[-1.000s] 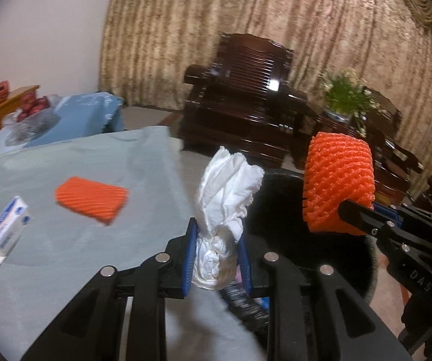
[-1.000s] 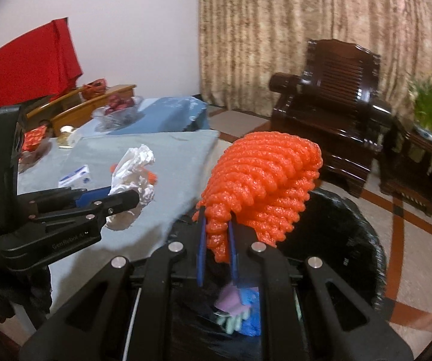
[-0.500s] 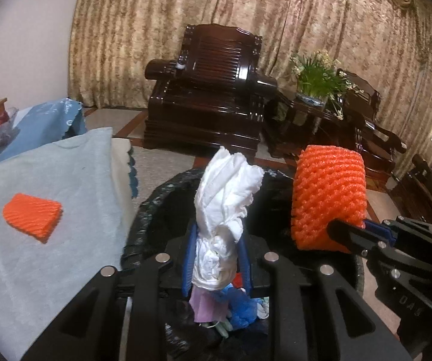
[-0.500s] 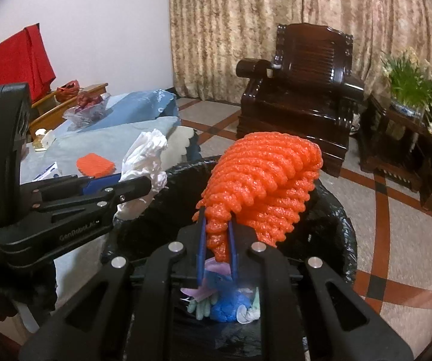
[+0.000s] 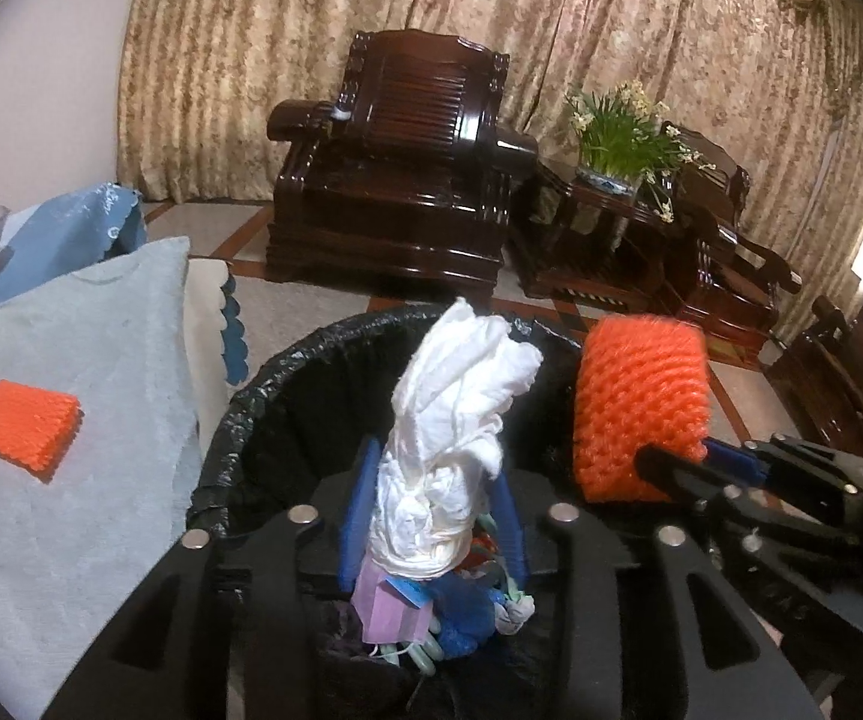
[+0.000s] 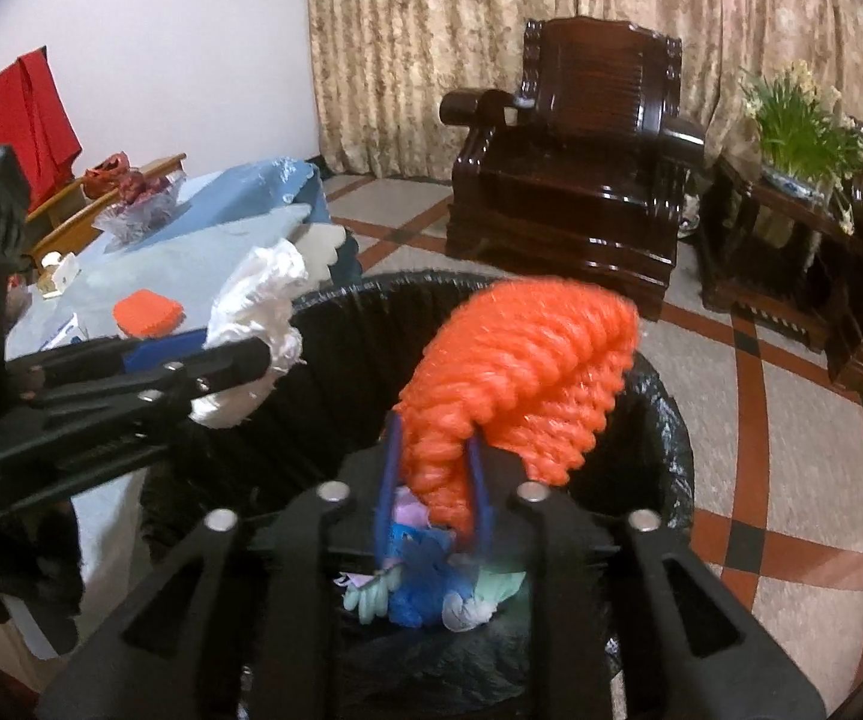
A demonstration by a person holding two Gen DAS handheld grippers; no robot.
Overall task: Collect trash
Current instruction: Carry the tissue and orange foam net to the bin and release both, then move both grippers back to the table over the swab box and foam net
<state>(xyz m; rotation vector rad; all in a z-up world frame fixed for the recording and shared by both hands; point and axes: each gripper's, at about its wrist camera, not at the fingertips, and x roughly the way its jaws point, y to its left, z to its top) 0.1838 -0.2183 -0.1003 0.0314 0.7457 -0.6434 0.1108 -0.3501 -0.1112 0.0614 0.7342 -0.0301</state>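
Left wrist view: left claw (image 5: 428,519) clamps white tissue (image 5: 461,396), right claw (image 6: 431,480) orange foam net (image 6: 521,372); no legible writing.

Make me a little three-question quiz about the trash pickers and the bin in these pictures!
1. True or false: the left gripper holds a crumpled white tissue.
2. What does the right gripper hold? A) a blue glove B) an orange foam net C) a small box
3. Fill in: both grippers are above the black-lined ____.

Key:
1. True. It is pinched upright between the blue pads.
2. B. A second orange foam net lies on the light blue tablecloth.
3. Trash bin, which already has blue and purple scraps inside.
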